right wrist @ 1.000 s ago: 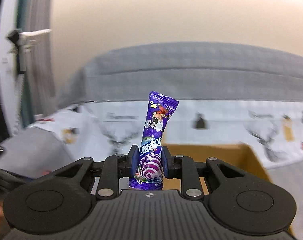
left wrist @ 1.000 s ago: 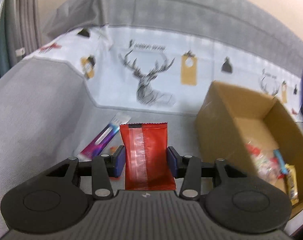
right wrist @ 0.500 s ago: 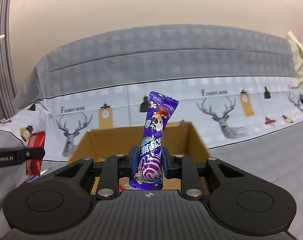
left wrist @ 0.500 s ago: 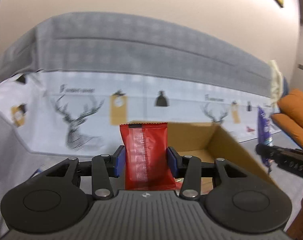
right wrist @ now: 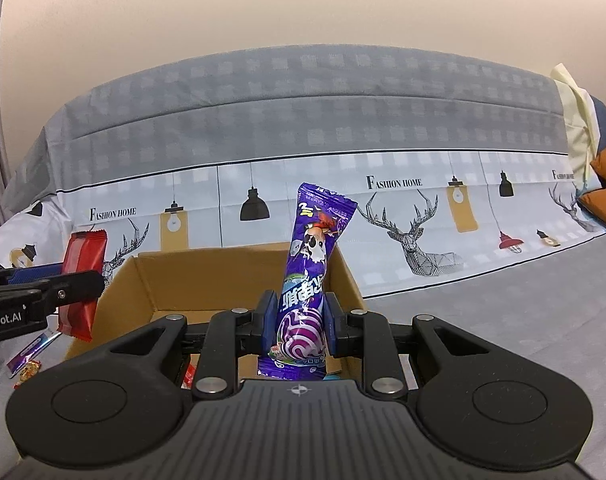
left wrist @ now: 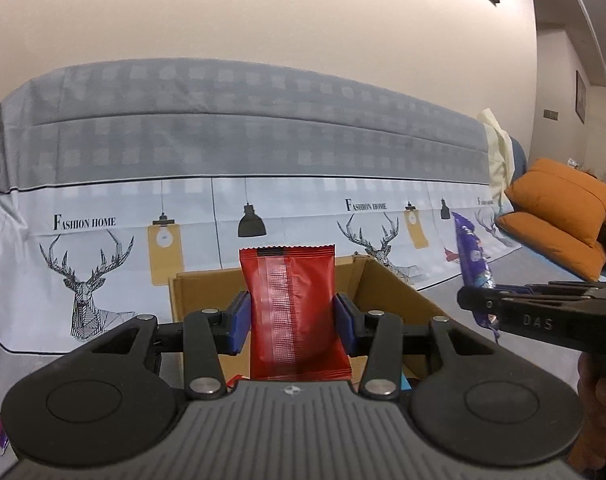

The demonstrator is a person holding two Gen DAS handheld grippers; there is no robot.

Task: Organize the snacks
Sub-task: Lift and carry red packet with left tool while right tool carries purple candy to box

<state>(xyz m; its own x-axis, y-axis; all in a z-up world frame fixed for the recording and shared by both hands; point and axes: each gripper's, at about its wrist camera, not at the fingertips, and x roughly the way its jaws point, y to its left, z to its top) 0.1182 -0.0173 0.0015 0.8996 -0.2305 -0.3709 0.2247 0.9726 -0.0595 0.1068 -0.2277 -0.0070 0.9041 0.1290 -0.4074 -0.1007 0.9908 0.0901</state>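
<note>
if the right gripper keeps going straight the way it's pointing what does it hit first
Probably the open cardboard box: the right gripper, holding the purple candy packet, points slightly down into it. Depth is unclear, so its far wall may come first.

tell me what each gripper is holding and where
Left gripper: red packet, clamped across its lower middle. Right gripper: purple packet, clamped near its bottom end.

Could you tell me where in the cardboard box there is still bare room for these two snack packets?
In the right wrist view, the cardboard box shows bare floor along its back wall and left side. Its near end is crowded: small wrappers lie there, partly hidden behind the right hand-held gripper. Outside, loose snacks lie left of the box.
</note>
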